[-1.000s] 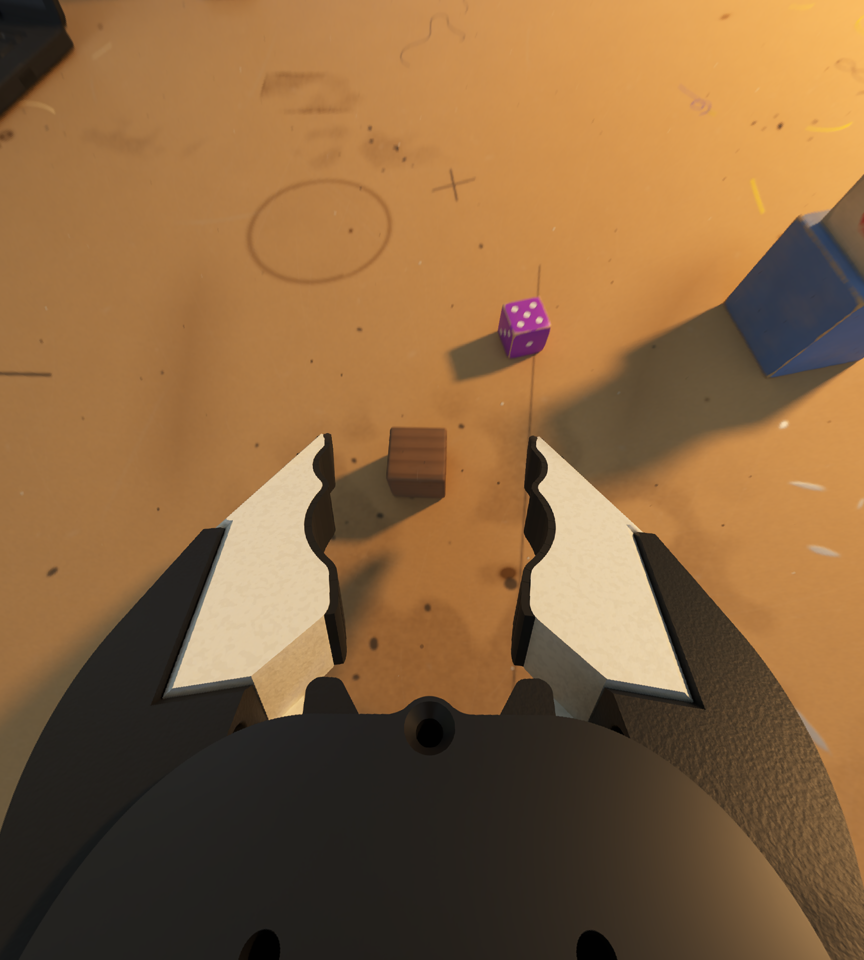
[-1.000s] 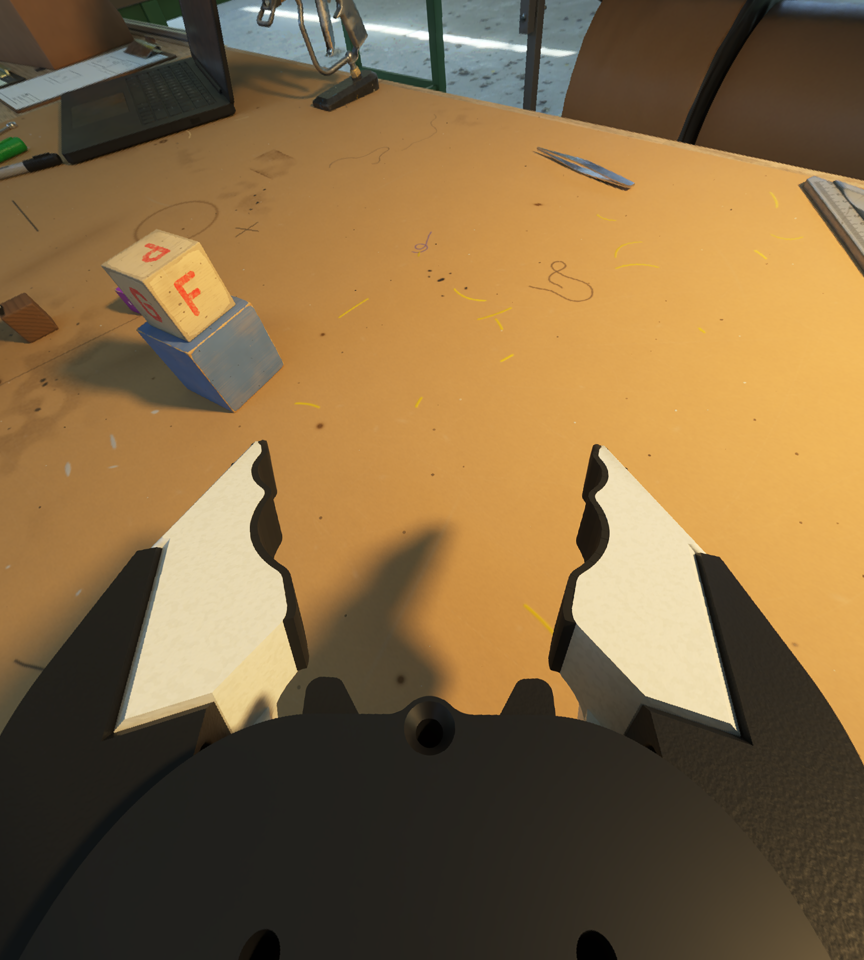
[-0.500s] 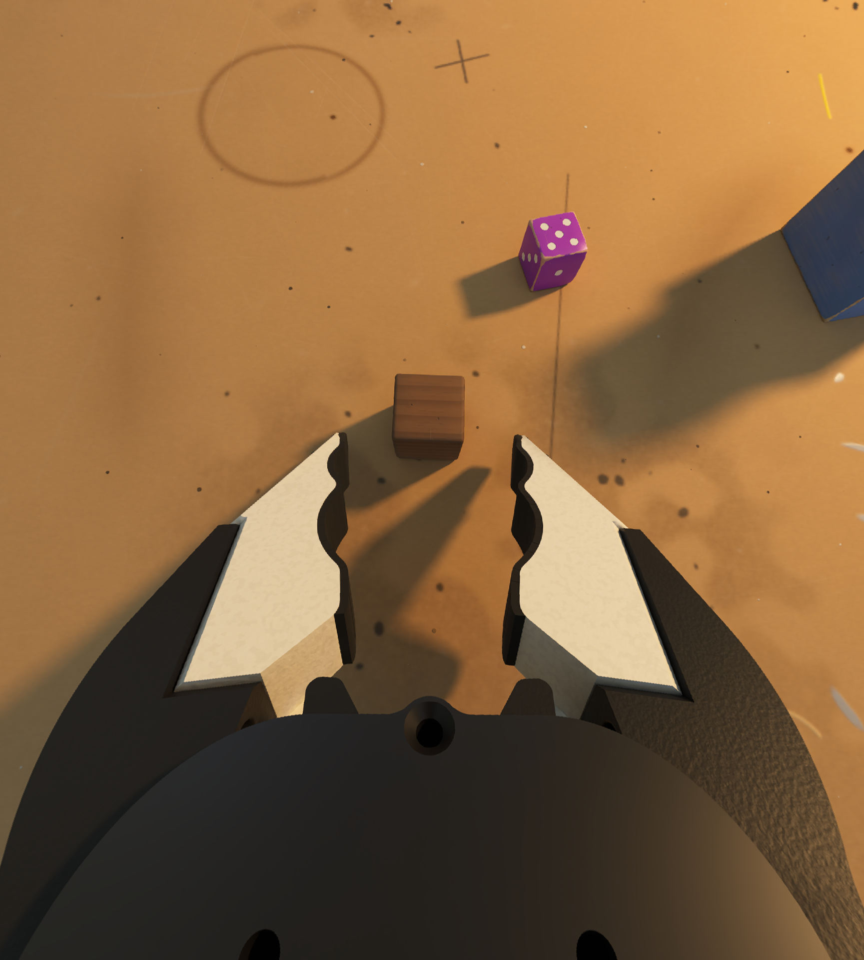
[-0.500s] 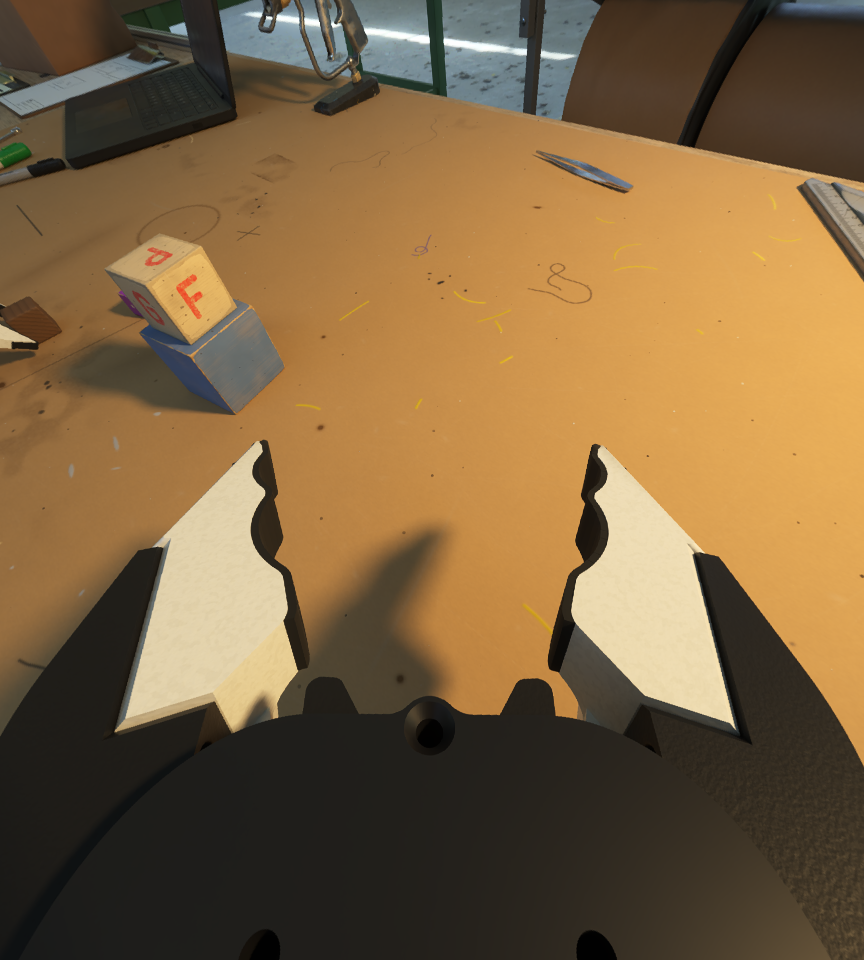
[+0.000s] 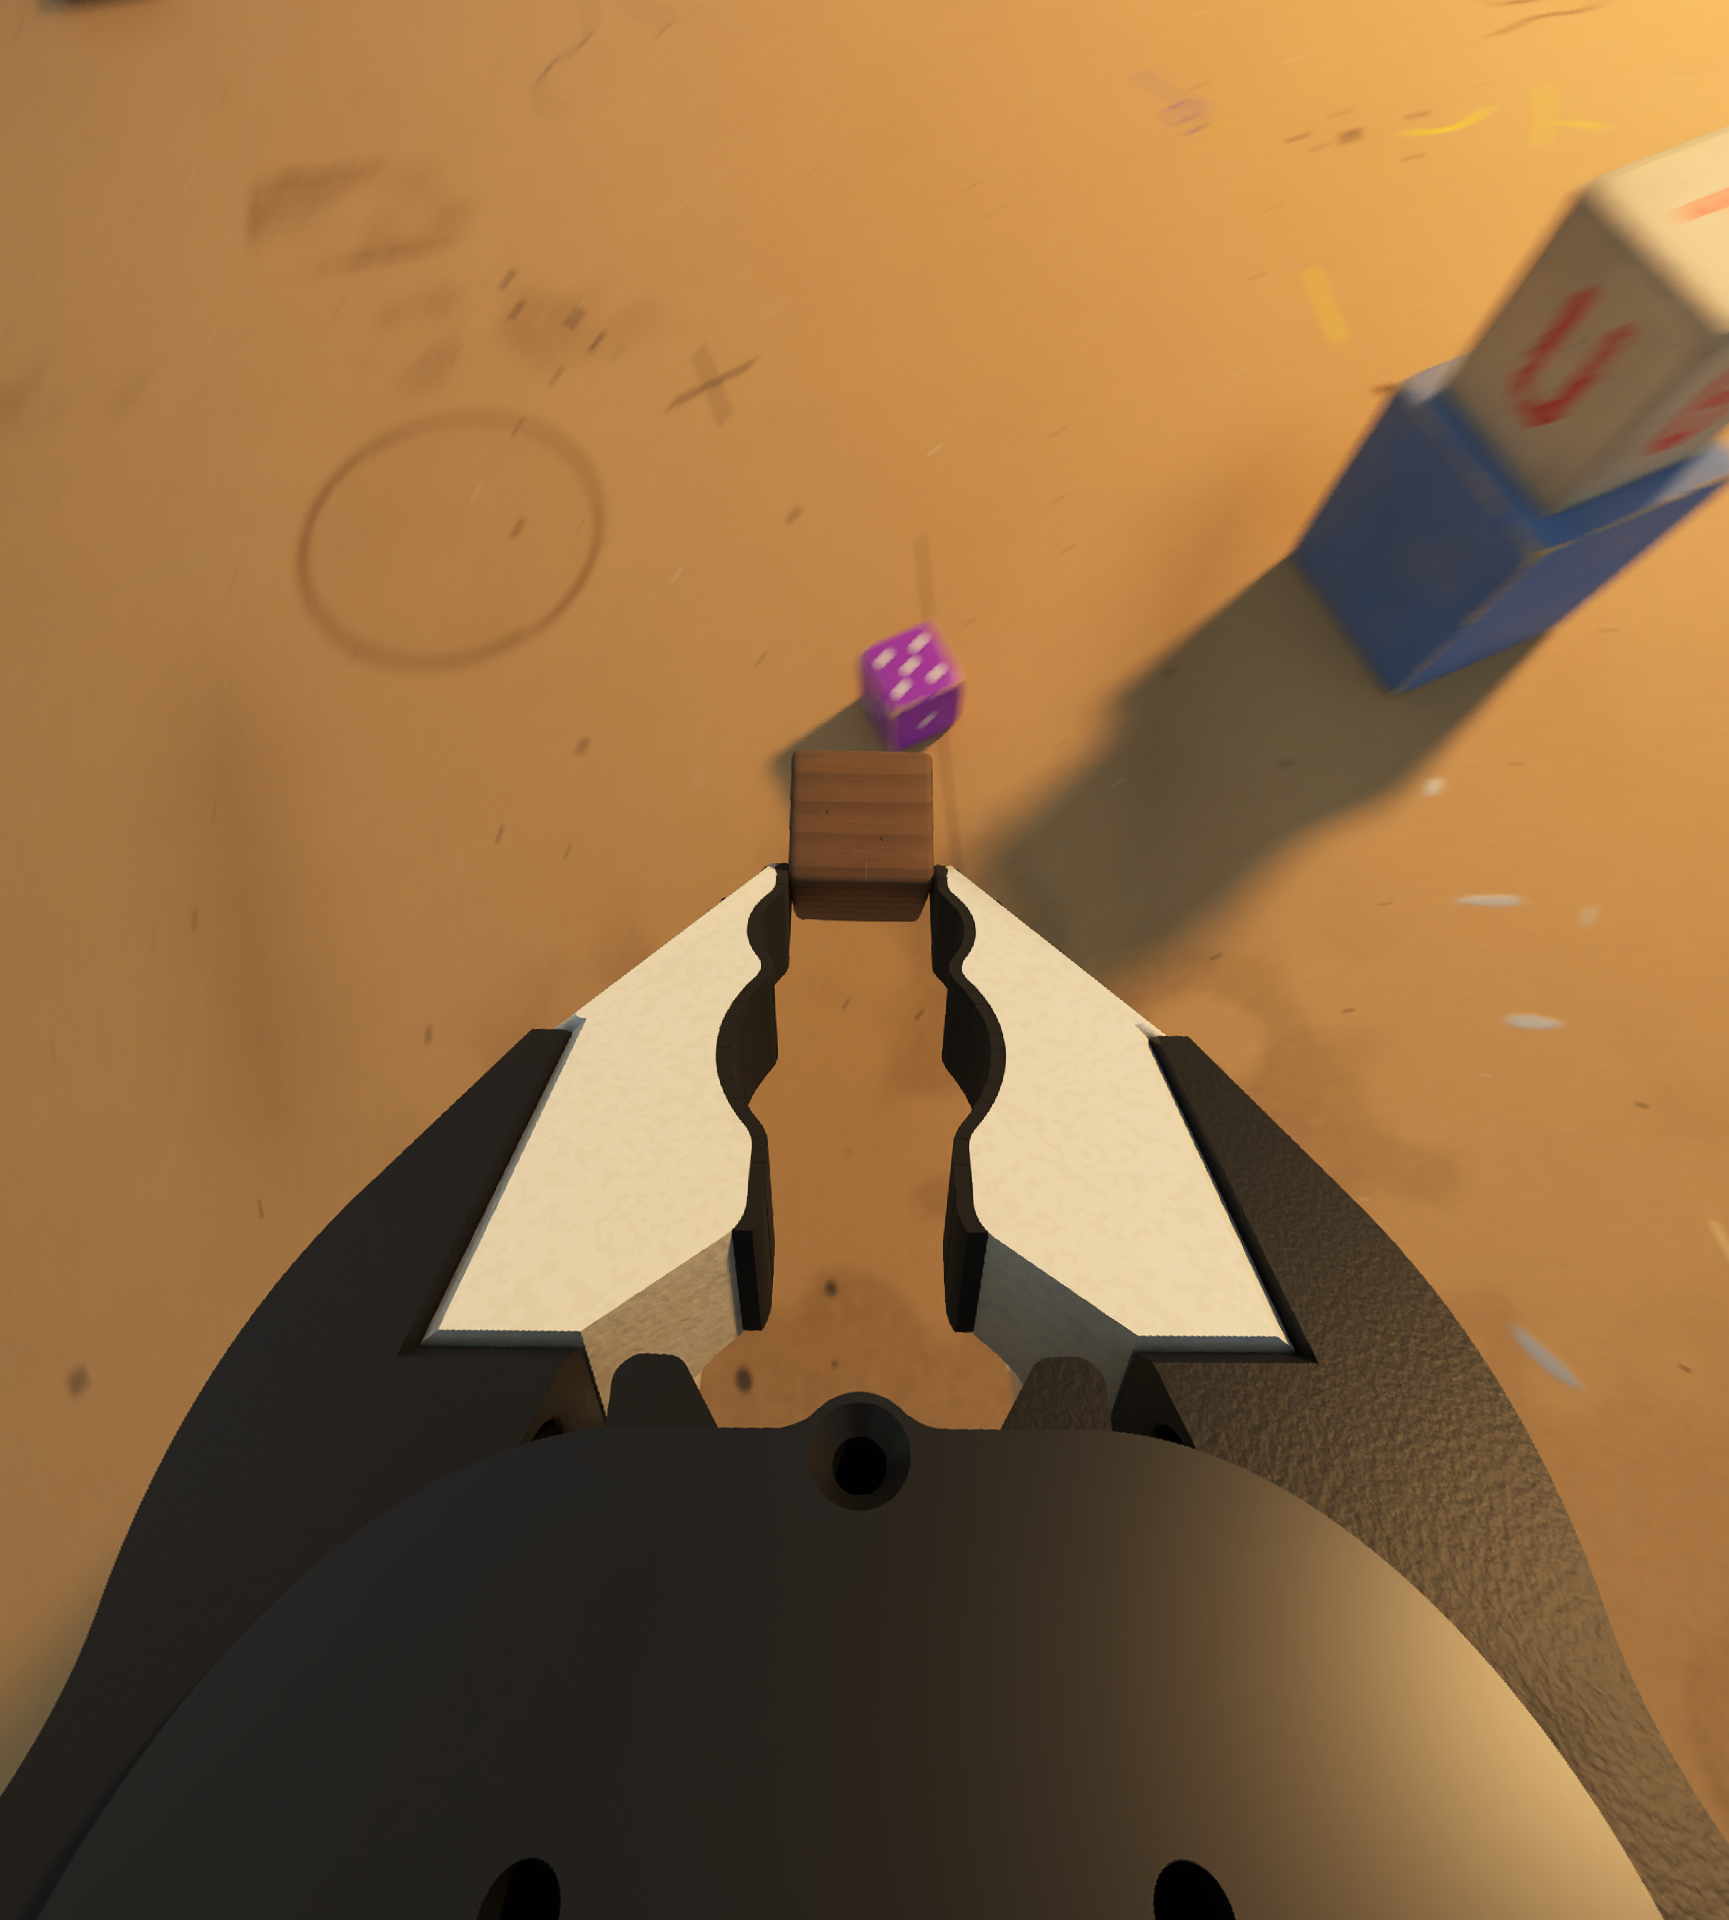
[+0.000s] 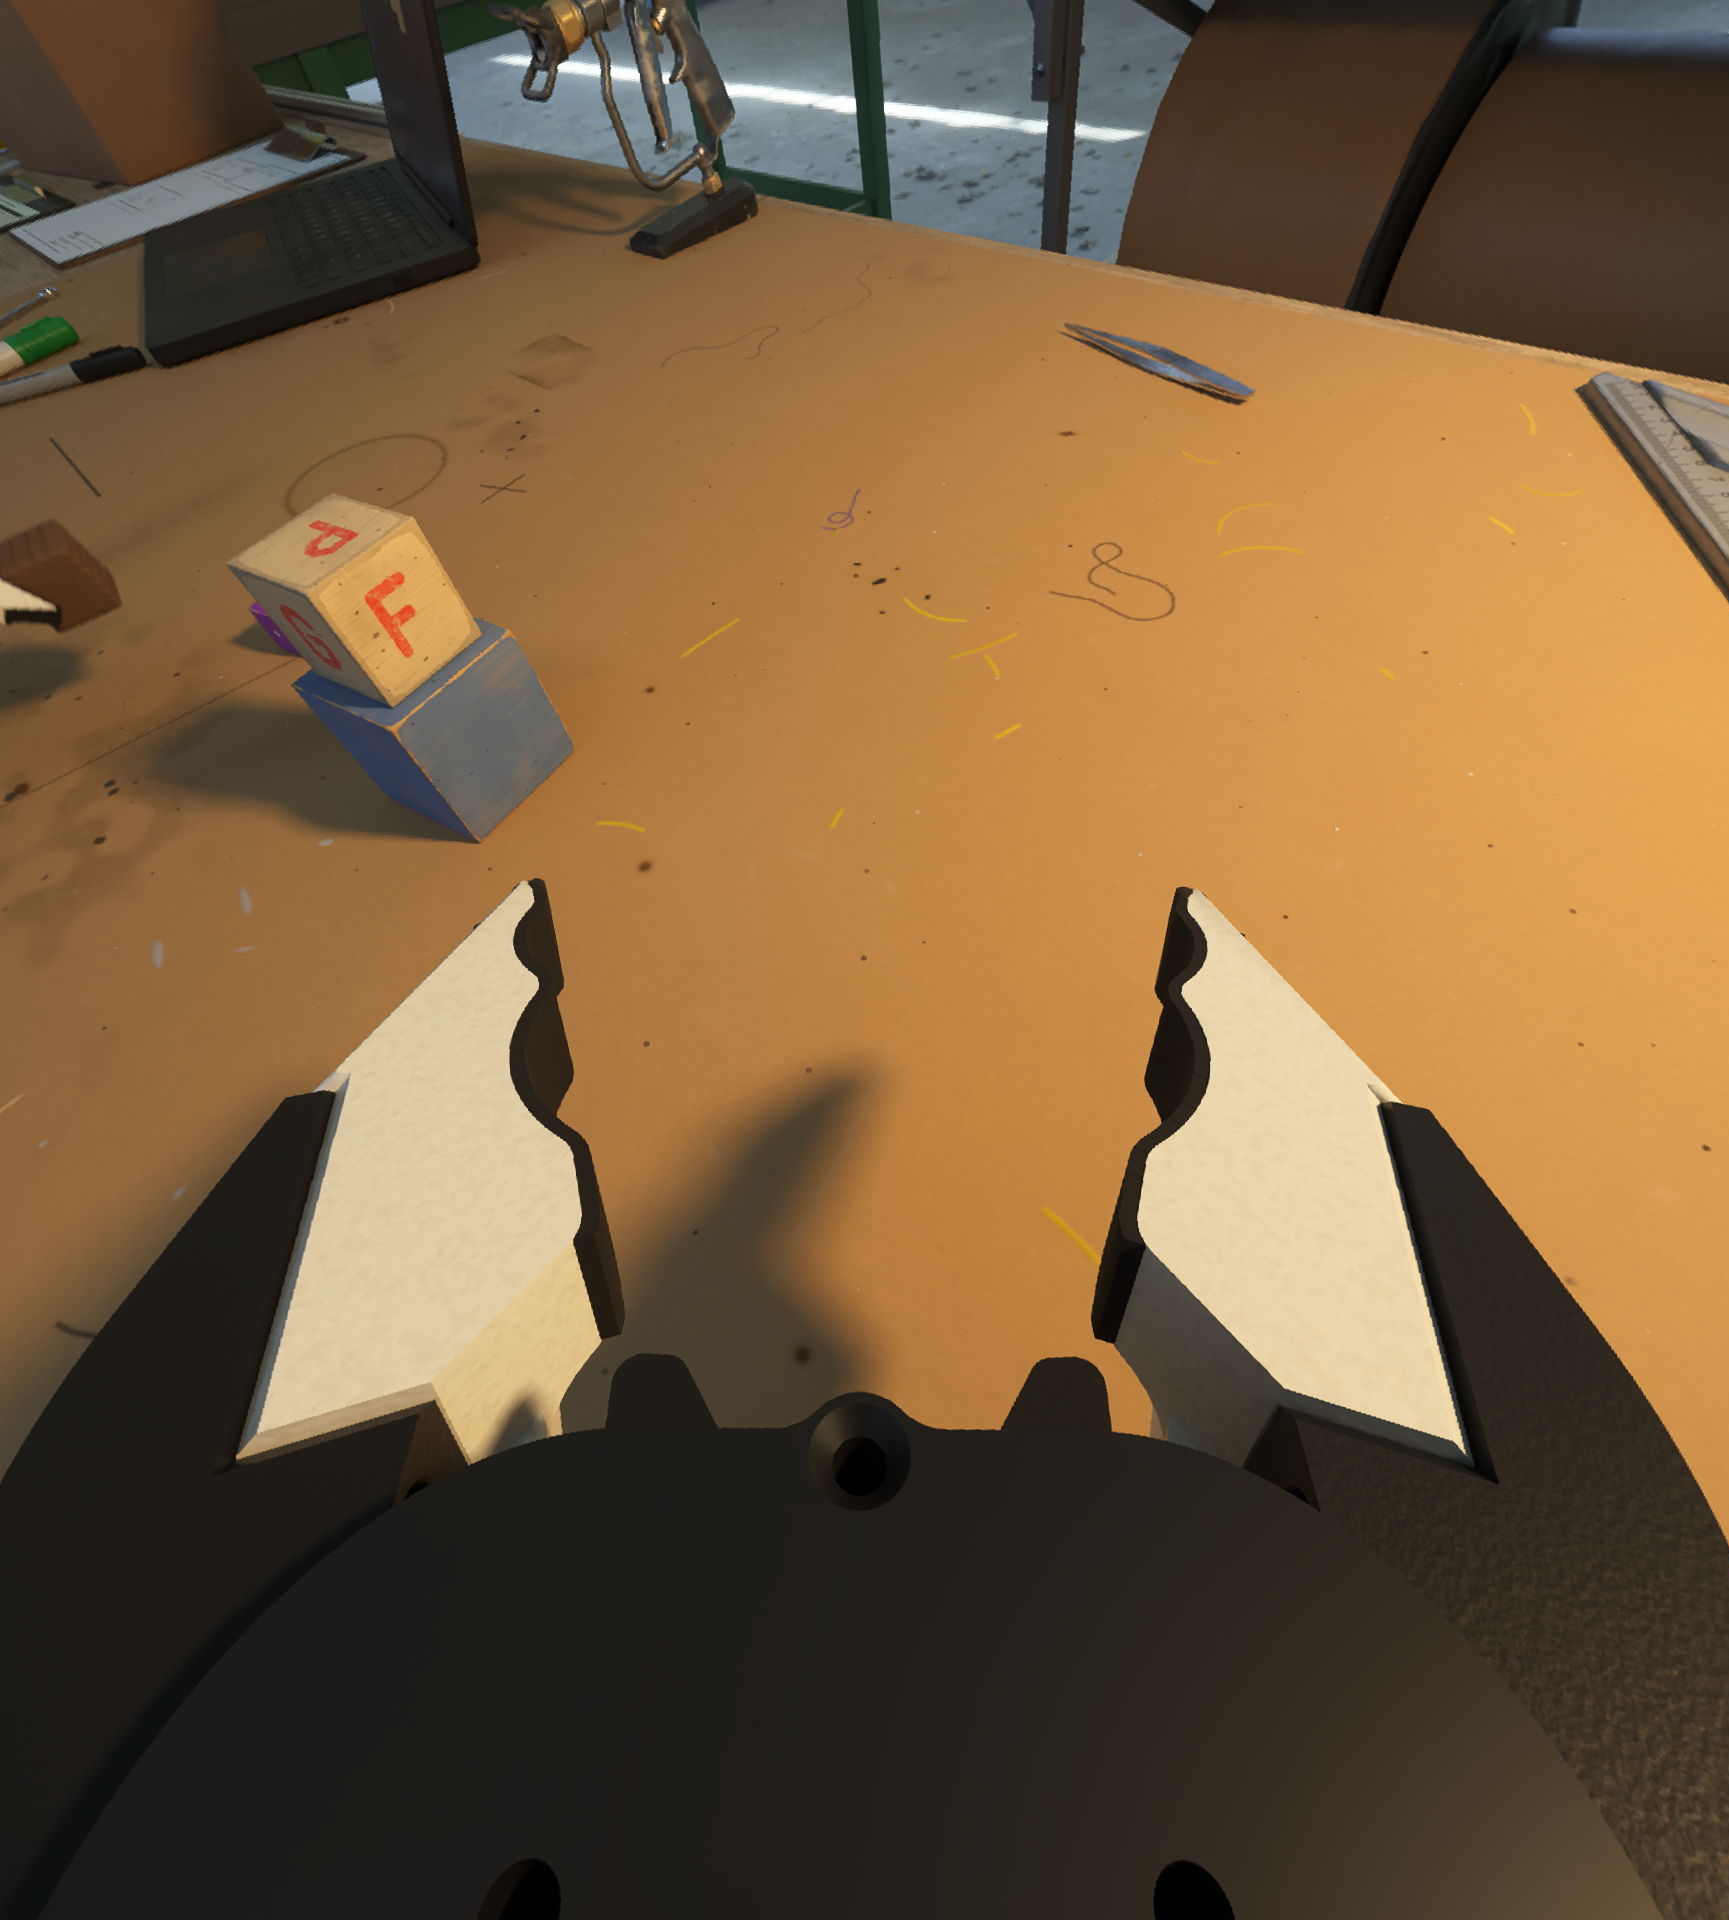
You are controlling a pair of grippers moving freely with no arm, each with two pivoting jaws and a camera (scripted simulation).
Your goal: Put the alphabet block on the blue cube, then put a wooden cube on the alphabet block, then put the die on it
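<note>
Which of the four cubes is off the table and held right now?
The small brown wooden cube, pinched between the left hand-held gripper fingertips; the others rest on the table or stacked.

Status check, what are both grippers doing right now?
Left gripper shut on wooden cube. Right gripper open, idle. Alphabet block sits on blue cube; path clear.

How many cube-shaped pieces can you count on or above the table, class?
4. The wooden cube is held in the left claw; the die lies just beyond it; the alphabet block sits on the blue cube. Others may be hidden.
</note>
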